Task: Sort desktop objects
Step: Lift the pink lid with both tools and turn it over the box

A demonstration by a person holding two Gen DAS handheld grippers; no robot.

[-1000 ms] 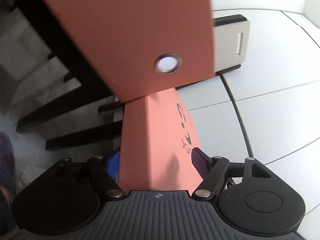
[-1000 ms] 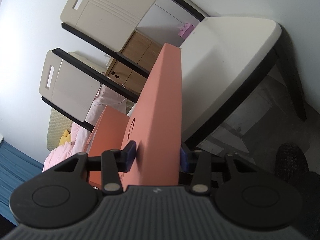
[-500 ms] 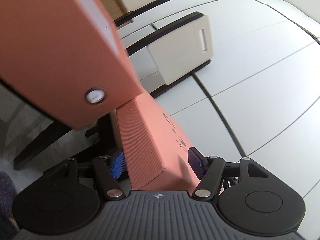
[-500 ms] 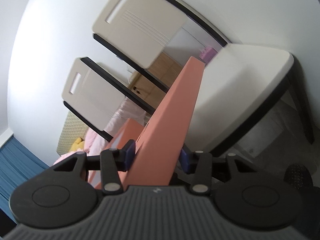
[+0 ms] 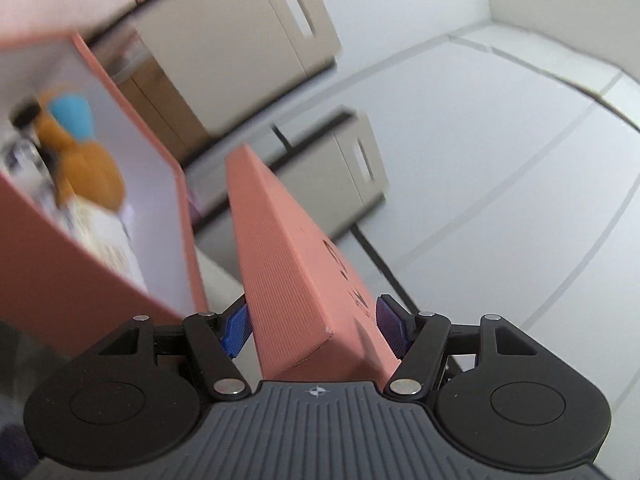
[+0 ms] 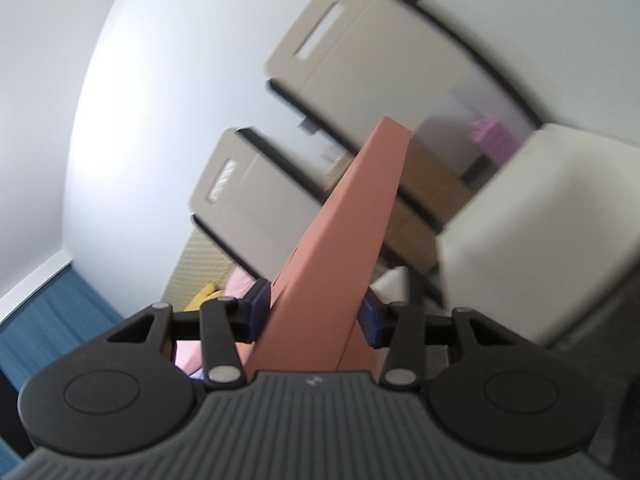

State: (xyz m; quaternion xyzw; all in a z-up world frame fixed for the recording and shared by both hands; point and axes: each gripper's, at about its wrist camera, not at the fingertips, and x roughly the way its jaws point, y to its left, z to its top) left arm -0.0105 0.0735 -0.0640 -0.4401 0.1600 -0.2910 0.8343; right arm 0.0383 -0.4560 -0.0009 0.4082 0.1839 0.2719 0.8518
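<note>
- Both views motion-blurred; backgrnd soft, esp. far edges.
- Left tongs (image 5: 314, 328): a salmon-pink lid (image 5: 296, 264) sits btwn the blue ribbed pads (image 5: 236, 326), near end cut off by the tool body. Jaws have just been closing; both pads look to touch the lid, contact partly hidden by its corner.
- Lid: flat rigid card, fine ribbed texture on the side, dark print on top face, only partly legible.
- Left of it, a matching pink box (image 5: 52, 264), open, white inside, cropped by frame edge. Contents blurry: an orange plush toy (image 5: 86, 168) w/ a blue blob, pale printed item beneath – can't ID.
- Right tongs (image 6: 314, 316): clamped on a thin pink panel (image 6: 348, 232), seen edge-on, smooth matte; can't tell which part of the box set it is.
- Far: beige chair backs (image 6: 360, 52) w/ slot handles, black frames. White rounded slab far right, cut off.
</note>
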